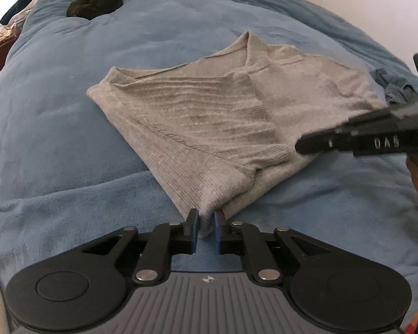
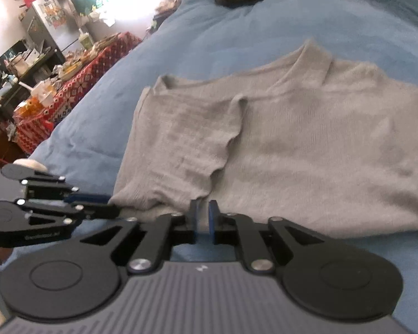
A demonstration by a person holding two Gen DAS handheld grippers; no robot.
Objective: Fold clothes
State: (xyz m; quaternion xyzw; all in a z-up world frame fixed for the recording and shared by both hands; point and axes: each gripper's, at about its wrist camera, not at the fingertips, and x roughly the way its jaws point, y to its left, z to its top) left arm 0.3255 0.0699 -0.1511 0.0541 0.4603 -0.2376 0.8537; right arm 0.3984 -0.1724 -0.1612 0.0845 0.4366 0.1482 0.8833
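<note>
A grey knit sweater (image 1: 209,111) lies partly folded on a blue blanket (image 1: 55,139); it also shows in the right wrist view (image 2: 306,144). My left gripper (image 1: 207,220) is shut on the sweater's near corner. It shows in the right wrist view (image 2: 108,204) at the sweater's left corner. My right gripper (image 2: 203,211) has its jaws nearly closed at the sweater's near hem, with a narrow gap and no cloth clearly between the pads. It shows in the left wrist view (image 1: 299,146) at the sweater's right edge.
A dark round object (image 1: 93,4) lies on the blanket at the far end. A blue denim piece (image 1: 395,89) lies beyond the sweater at right. A cluttered table with a red patterned cloth (image 2: 78,83) stands left of the bed.
</note>
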